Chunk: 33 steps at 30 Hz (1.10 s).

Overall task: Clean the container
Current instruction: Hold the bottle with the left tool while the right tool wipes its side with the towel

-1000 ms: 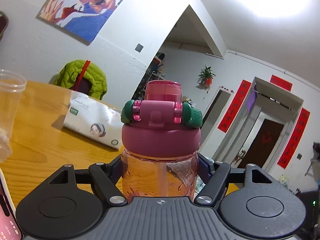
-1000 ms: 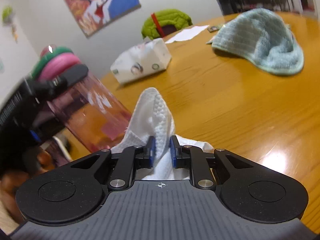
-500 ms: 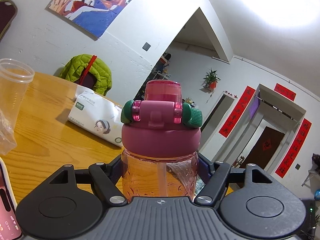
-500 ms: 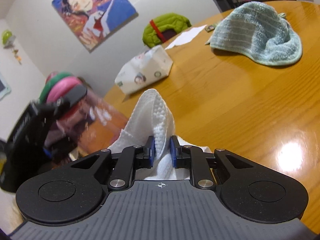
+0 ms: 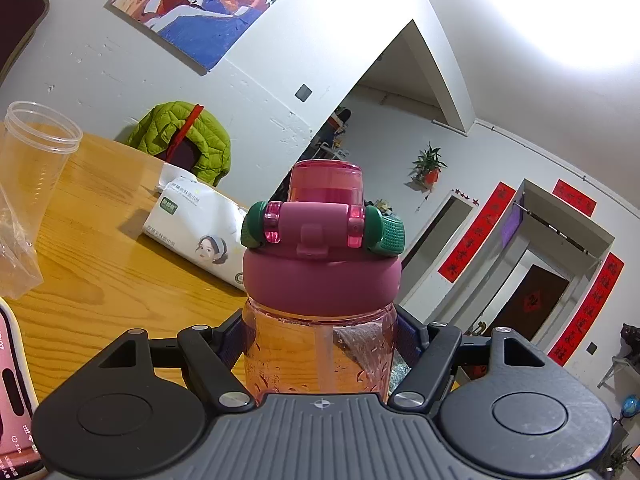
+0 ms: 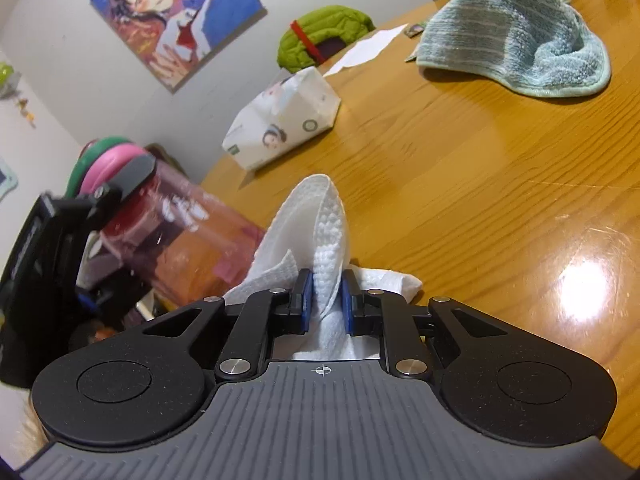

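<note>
- Left wrist view: the left gripper [image 5: 320, 344] has its two fingers closed against the sides of a pink water bottle [image 5: 320, 344], gripping the clear body just under the cap.
- The bottle stands upright in that grip; its magenta screw cap [image 5: 322, 284] carries a pink flip lid [image 5: 326, 184] and green strap ends on both sides, and a straw shows through the wall.
- Behind it on the wooden table [image 5: 100, 264] lies a white tissue pack [image 5: 196, 228]; a clear plastic cup [image 5: 34, 148] stands at the far left, and a phone [image 5: 12, 392] shows at the lower left edge.
- A green jacket [image 5: 184, 144] hangs over a chair behind the table, below a wall poster [image 5: 204, 4].
- Right wrist view: the right gripper [image 6: 325, 300] is pinched nearly closed on a folded white paper towel [image 6: 316, 224], which rises in a loop above the blue pads.
- The towel is just beside the bottle, which appears tilted at the left in the other gripper; whether they touch cannot be told.
- Farther back lies a blue-green towel [image 6: 516, 28].
</note>
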{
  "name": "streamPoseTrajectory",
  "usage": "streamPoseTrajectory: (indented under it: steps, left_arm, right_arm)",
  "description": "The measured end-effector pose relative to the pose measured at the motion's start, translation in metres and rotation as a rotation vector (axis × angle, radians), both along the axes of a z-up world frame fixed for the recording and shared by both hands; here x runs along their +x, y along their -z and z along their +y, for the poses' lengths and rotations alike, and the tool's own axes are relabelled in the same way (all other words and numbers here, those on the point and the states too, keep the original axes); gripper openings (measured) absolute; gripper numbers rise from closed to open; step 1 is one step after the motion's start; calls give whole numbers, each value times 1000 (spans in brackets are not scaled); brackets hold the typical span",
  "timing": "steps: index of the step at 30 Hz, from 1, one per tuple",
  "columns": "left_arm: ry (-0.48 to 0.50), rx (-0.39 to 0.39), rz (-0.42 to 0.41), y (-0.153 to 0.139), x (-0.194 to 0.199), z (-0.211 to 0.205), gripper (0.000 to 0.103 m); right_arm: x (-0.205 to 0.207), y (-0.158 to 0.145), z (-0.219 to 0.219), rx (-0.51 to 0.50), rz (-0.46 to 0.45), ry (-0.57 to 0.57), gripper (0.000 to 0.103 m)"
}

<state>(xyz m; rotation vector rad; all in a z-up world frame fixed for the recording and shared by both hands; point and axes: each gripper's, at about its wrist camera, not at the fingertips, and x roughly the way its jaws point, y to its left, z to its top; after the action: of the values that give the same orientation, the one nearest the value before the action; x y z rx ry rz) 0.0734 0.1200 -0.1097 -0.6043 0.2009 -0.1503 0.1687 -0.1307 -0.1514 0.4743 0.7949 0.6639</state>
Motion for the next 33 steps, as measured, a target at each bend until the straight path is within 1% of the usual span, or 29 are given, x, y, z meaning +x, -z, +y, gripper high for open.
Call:
streamPoseTrajectory:
  steps: [7, 10, 12, 14, 15, 17, 19, 22, 24, 27, 28, 31, 33]
  left_arm:
    - [-1, -2, -1, 1, 0, 0, 71]
    - [-2, -6, 0, 1, 0, 1, 71]
    - [-2, -8, 0, 1, 0, 1, 71]
    - [-1, -4, -2, 1, 0, 1, 71]
    - [-1, -2, -3, 1, 0, 1, 71]
    - [0, 2, -4, 1, 0, 0, 71]
    - [1, 6, -5, 1, 0, 0, 71]
    - [3, 13, -7, 1, 0, -1, 71]
    - [4, 16, -6, 1, 0, -1, 71]
    - [6, 18, -7, 1, 1, -1, 71]
    - [6, 18, -7, 1, 1, -2, 71]
    - [8, 21, -8, 1, 0, -2, 71]
    - [6, 24, -8, 1, 0, -2, 71]
  right_arm:
    - [-20, -4, 3, -47, -37, -48, 20]
    - [-29, -6, 7, -65, -53, -86, 20]
    - [-35, -7, 11, -61, -61, -158, 20]
    - [-40, -6, 15, -2, -42, -273, 20]
    - [-43, -7, 17, 5, -44, -300, 20]
    - [-47, -12, 20, -18, -74, -308, 20]
    - [-46, -17, 19, -2, -85, -303, 20]
    - [-44, -26, 12, 30, -114, -245, 19]
    - [-45, -39, 6, 34, -172, -184, 19]
    - [-47, -61, 5, -12, -288, -84, 20]
    - [-46, -64, 6, -29, -312, -62, 20]
    - [-39, -68, 13, -70, -345, -19, 20]
    - [-32, -62, 16, -90, -320, -14, 18]
